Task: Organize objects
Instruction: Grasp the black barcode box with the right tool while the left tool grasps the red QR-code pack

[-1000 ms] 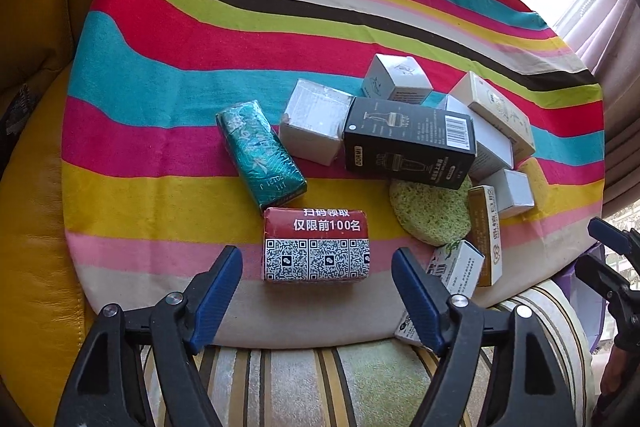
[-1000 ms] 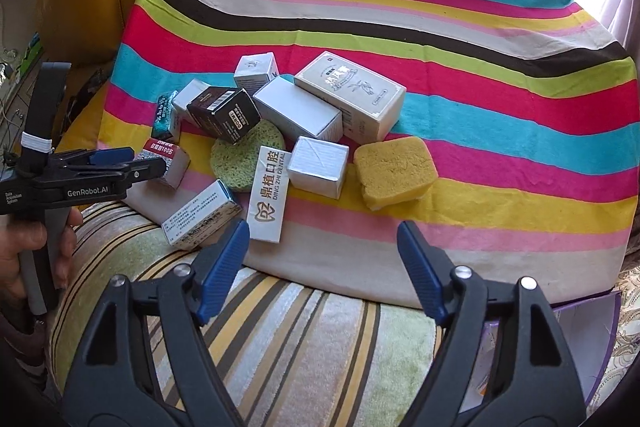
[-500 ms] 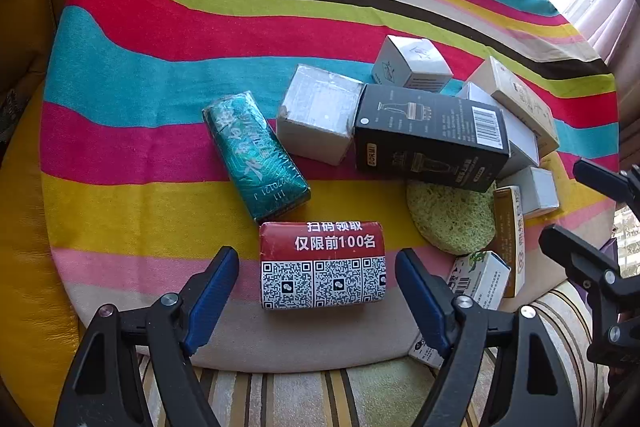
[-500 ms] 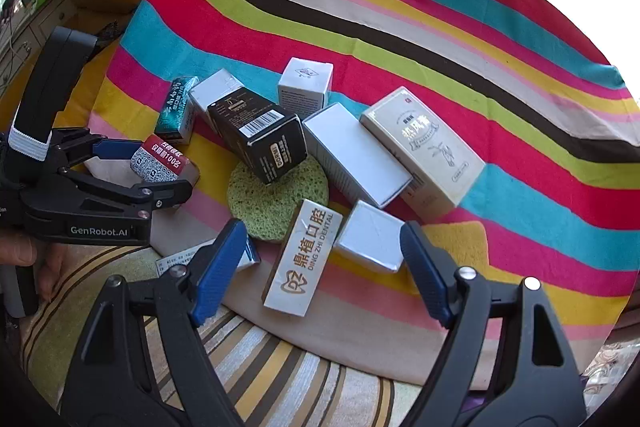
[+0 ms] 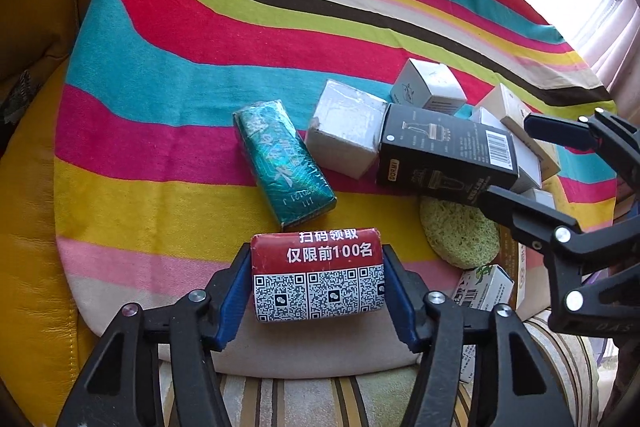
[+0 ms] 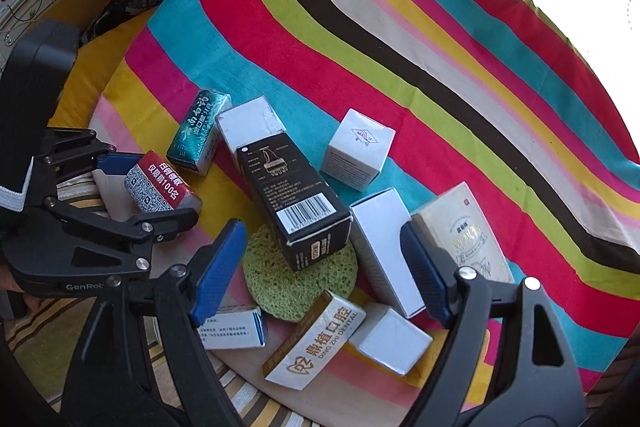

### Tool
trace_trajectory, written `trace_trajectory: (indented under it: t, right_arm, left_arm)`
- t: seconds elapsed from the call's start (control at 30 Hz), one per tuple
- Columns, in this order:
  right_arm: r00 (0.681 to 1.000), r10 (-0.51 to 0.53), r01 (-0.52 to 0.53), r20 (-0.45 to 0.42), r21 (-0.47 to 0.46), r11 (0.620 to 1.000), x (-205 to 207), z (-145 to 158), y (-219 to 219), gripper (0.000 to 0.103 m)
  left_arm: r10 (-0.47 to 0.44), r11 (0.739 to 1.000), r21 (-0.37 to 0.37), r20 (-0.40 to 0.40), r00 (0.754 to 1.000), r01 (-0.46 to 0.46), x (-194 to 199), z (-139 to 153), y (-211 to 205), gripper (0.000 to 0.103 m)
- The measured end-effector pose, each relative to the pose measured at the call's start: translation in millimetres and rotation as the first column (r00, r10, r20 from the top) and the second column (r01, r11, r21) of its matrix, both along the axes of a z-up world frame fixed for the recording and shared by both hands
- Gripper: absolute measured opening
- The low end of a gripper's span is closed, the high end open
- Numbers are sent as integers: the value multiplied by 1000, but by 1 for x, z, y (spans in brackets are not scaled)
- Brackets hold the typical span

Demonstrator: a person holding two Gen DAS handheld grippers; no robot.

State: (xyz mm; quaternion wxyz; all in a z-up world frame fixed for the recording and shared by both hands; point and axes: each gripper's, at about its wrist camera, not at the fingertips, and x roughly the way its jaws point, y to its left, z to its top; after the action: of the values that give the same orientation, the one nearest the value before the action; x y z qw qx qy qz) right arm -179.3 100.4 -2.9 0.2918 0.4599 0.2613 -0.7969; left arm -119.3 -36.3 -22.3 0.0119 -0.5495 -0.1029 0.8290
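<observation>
Left gripper (image 5: 316, 277) jaws just closing, pads now against red QR-code pack (image 5: 318, 273) between them: pickup starting. Right gripper (image 6: 320, 267) swung in, gaping, empty above black box (image 6: 294, 205).

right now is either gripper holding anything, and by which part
The left gripper has just closed on the red QR-code packet, its pads on the two short ends. The right gripper holds nothing.
</observation>
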Motion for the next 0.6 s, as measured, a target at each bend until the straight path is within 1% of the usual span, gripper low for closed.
trace_trajectory:
  t: [0.13, 0.27, 0.37, 0.4, 0.43, 0.47, 0.5, 0.57, 0.6]
  right_arm:
    - [998, 58, -58, 1, 31, 998, -6, -7, -14, 82]
    - [997, 78, -79, 21, 51, 996, -15, -15, -24, 82]
    - [995, 89, -91, 40, 48, 995, -19, -20, -29, 80]
    - [995, 87, -89, 41, 50, 995, -20, -22, -31, 75]
    - [995, 85, -87, 43, 51, 995, -20, -23, -32, 67]
    - [996, 81, -83, 35, 55, 995, -20, -24, -33, 65]
    - [997, 75, -77, 30, 58, 995, -19, -24, -33, 59]
    - [997, 62, -64, 45, 44, 997, -17, -24, -33, 53]
    - [997, 58, -59, 56, 31, 998, -16, -23, -32, 46]
  left_arm:
    - [27, 999, 23, -12, 1000, -27, 4, 2, -7, 61]
    - [44, 998, 49, -20, 999, -43, 6, 2, -13, 61]
    - [54, 997, 61, -23, 998, -52, 3, 1, -14, 61]
    - [55, 997, 64, -25, 998, -53, 4, 1, -14, 61]
    - [55, 997, 64, -28, 998, -53, 4, 1, -15, 61]
    - [55, 997, 63, -30, 998, -53, 4, 1, -14, 61]
    - [53, 997, 62, -30, 998, -51, 0, -1, -11, 61]
    - [50, 997, 62, -32, 998, -48, -1, -1, -10, 61]
    - [50, 997, 62, -34, 998, -48, -1, -1, -10, 61]
